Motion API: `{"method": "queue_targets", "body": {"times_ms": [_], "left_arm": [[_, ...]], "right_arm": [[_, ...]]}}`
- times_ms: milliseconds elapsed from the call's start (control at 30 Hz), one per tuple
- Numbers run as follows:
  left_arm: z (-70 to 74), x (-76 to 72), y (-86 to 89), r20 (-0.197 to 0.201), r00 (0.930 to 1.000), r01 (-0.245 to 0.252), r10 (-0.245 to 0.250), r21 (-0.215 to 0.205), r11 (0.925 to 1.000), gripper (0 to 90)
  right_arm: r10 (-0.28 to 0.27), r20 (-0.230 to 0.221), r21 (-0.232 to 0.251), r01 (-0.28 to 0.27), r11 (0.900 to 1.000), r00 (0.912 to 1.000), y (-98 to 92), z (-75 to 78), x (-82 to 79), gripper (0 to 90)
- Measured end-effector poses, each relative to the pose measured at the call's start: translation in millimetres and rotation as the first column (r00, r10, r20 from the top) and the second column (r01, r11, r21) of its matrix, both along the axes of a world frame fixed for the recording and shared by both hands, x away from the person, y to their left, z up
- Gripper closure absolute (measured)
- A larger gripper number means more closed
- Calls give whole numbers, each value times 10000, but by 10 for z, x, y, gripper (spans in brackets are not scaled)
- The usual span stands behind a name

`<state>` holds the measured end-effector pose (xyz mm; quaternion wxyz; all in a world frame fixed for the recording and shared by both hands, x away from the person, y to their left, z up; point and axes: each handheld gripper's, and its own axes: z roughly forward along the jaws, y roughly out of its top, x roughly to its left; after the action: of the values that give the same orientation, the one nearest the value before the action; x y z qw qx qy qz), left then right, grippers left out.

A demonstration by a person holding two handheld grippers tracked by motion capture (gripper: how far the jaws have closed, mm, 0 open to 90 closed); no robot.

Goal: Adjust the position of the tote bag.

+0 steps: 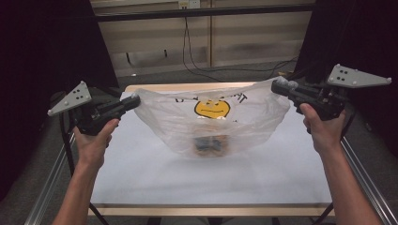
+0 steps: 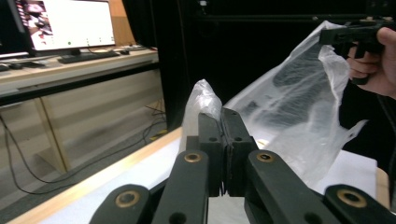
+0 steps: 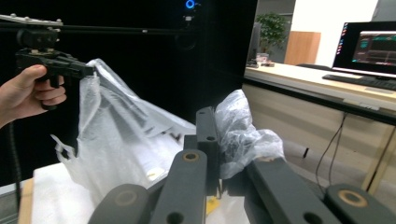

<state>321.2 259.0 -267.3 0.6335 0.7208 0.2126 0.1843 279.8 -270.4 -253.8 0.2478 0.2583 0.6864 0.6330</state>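
Observation:
A clear plastic bag (image 1: 211, 124) with a yellow smiley face hangs stretched between my two grippers above the white table (image 1: 155, 173). Something small and dark lies in its sagging bottom (image 1: 210, 144). My left gripper (image 1: 133, 101) is shut on the bag's left handle, which bunches above its jaws in the left gripper view (image 2: 201, 100). My right gripper (image 1: 278, 86) is shut on the right handle, crumpled beside its jaws in the right gripper view (image 3: 243, 133). The bag (image 2: 299, 116) spans to the other gripper (image 2: 348, 35). From the right, the bag (image 3: 116, 144) reaches the left gripper (image 3: 86, 71).
Black curtains stand on both sides of the table. Cables (image 1: 192, 51) run over the floor behind it. A desk with a monitor (image 2: 65, 23) and keyboard stands beyond the table's edge. Metal rails (image 1: 47, 187) run along the table's sides.

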Motion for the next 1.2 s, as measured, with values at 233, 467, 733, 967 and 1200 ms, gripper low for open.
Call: {"method": "queue_targets", "body": {"times_ms": [233, 467, 733, 967, 1200], "left_arm": [[51, 135, 91, -12, 9993, -370, 370, -60, 9993, 889], [145, 291, 160, -36, 9946, -1034, 1035, 98, 9946, 891], [26, 379, 73, -274, 9954, -907, 918, 393, 9951, 892], [-212, 430, 14, -725, 9954, -586, 629, 600, 9965, 891], [-385, 491, -13, -1190, 9911, -483, 604, 1025, 9936, 891]], "right_arm": [[-297, -71, -28, 297, 9996, 9995, -8, 164, 158, 879], [-533, -38, 94, 533, 9985, 9986, -37, 348, 287, 879], [-1020, -265, -396, 1009, 9941, 9944, 39, 326, 417, 880], [-988, -965, -504, 943, 9943, 9904, -10, 27, 420, 881], [-1204, -1742, -823, 1074, 9908, 9773, -64, -239, 445, 881]]}}
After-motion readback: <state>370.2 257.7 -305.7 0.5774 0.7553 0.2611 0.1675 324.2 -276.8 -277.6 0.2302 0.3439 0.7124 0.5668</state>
